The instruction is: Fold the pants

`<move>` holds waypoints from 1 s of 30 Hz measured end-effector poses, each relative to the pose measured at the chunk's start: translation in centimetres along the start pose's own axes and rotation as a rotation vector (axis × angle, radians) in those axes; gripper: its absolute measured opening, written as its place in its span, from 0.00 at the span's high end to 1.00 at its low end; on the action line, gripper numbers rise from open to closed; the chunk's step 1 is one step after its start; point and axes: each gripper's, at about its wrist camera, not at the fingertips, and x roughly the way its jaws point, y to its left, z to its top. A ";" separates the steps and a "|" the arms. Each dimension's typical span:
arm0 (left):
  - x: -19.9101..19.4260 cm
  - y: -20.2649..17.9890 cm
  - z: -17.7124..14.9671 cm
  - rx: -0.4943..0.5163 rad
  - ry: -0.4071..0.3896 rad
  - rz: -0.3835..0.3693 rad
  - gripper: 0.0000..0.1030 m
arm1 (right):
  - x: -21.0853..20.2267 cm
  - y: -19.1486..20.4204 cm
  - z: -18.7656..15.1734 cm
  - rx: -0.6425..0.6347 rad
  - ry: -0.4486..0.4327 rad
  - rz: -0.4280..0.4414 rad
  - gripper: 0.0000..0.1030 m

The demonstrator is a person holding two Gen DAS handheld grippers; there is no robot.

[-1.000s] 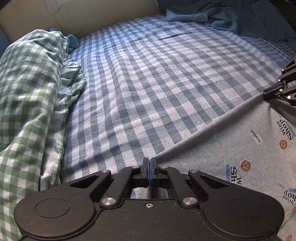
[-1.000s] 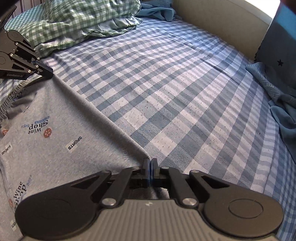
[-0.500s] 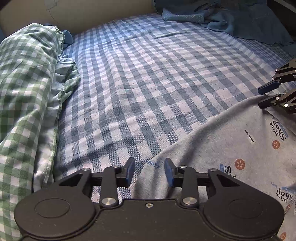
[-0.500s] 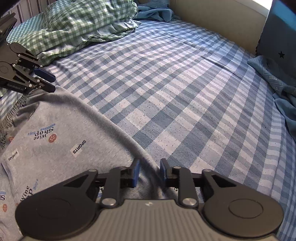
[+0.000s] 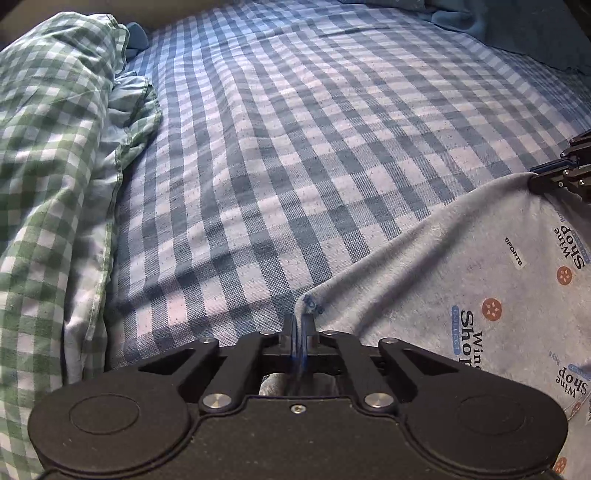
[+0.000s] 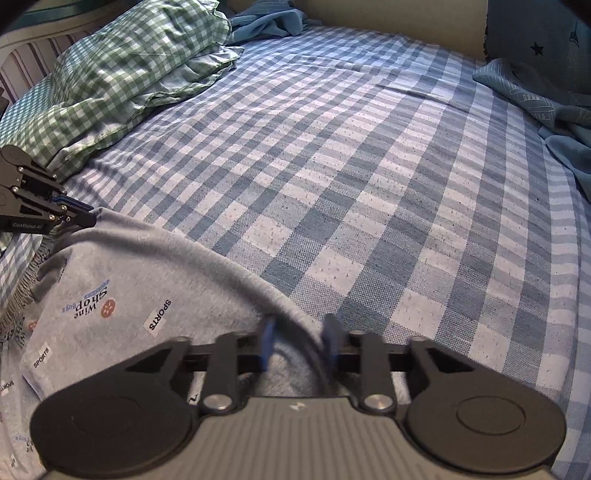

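1. Two claws are at work on one pair of grey pants [image 5: 461, 258], which lies on a bed with a blue-and-white checked sheet [image 5: 295, 129].
2. The landmark is the green checked pillow [image 5: 55, 147], bunched along one side of the bed.
3. The pants lie on the sheet near the pillow but apart from it, with a strip of bare sheet between them. They are printed with "Wine Shop", "SPORTS" and small orange dots.
4. The pants' long edge runs away from the pillow in a soft curve, raised a little off the sheet at both ends.
5. The left claw [image 5: 300, 325] grips the end of that edge nearer the pillow. Its jaws are pressed together with a thin ridge of grey fabric pinched between the blue pads.
6. The right claw [image 6: 298, 343] is at the end of the edge farther from the pillow. Its jaws have just been closing; its own view shows the blue pads [image 6: 266, 343] blurred and a gap apart, with a rolled fold of the pants lying between them. I cannot tell whether the fold is pressed on both sides.
7. Both claws point steeply down at the bed.
8. A crumpled blue cloth [image 6: 554, 110] lies on the side of the bed opposite the pillow, well apart from the pants.
9. Another bit of blue fabric [image 6: 266, 22] sits just behind the pillow, by the beige bed frame [image 6: 388, 18].
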 end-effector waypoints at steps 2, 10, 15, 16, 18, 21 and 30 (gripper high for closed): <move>-1.1 -0.5 -0.1 0.025 -0.028 0.031 0.99 | -1.0 0.6 -0.1 -0.024 -0.023 -0.016 0.96; -9.6 -2.8 -3.6 0.123 -0.239 0.082 1.00 | -10.6 5.3 -3.5 -0.136 -0.185 -0.081 0.98; -15.8 -6.0 -9.2 0.293 -0.385 0.119 1.00 | -17.2 9.9 -8.8 -0.234 -0.253 -0.127 0.98; -16.8 -6.6 -10.5 0.326 -0.404 0.123 0.99 | -18.3 11.0 -10.0 -0.245 -0.257 -0.138 0.98; -18.4 -7.8 -13.1 0.382 -0.436 0.124 0.99 | -19.9 12.8 -12.4 -0.264 -0.259 -0.156 0.98; -20.0 -9.7 -17.5 0.451 -0.460 0.118 0.99 | -21.7 16.2 -16.6 -0.311 -0.229 -0.176 0.98; -17.3 -13.3 -28.1 0.496 -0.365 0.097 0.99 | -19.2 23.2 -26.0 -0.338 -0.093 -0.192 0.98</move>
